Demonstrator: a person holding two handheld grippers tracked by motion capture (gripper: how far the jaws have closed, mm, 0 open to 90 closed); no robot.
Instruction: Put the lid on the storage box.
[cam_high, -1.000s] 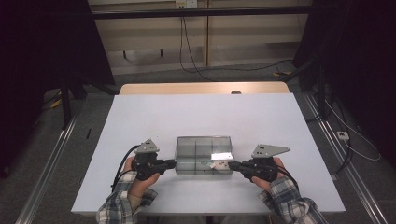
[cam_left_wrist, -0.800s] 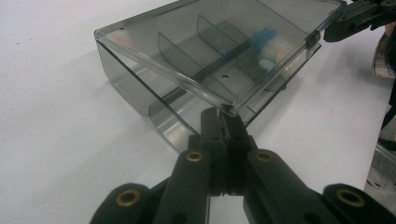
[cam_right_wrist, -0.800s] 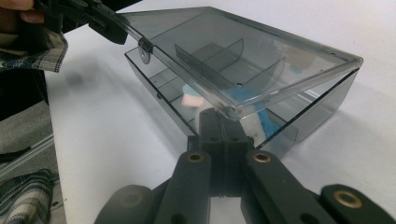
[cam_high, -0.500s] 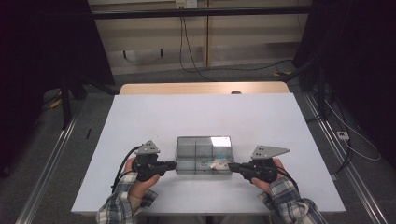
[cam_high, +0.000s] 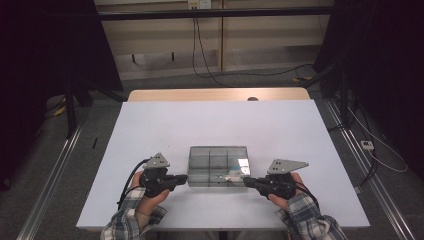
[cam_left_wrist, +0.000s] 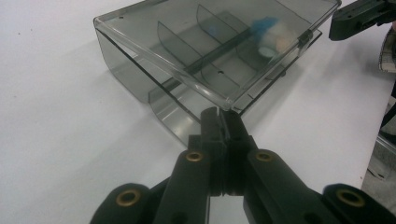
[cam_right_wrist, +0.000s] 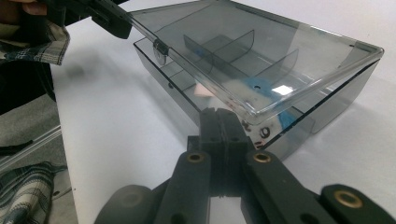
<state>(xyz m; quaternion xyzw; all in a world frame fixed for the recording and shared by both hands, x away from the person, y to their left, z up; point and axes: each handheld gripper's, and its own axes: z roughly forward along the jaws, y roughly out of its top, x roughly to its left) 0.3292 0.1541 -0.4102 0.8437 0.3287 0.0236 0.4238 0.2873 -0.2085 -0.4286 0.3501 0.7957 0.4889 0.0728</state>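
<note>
Both claws closed under box lid; lid part-raised.

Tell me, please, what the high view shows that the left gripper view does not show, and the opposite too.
The high view alone gives the whole white table, both forearms in plaid sleeves, and the grey plate on the right gripper.

The left gripper view alone gives the left gripper close up: its jaws together at the lid's raised edge, and the dividers inside.

Both show the smoky clear box, the small light item in it, and the right gripper at its opposite end.
</note>
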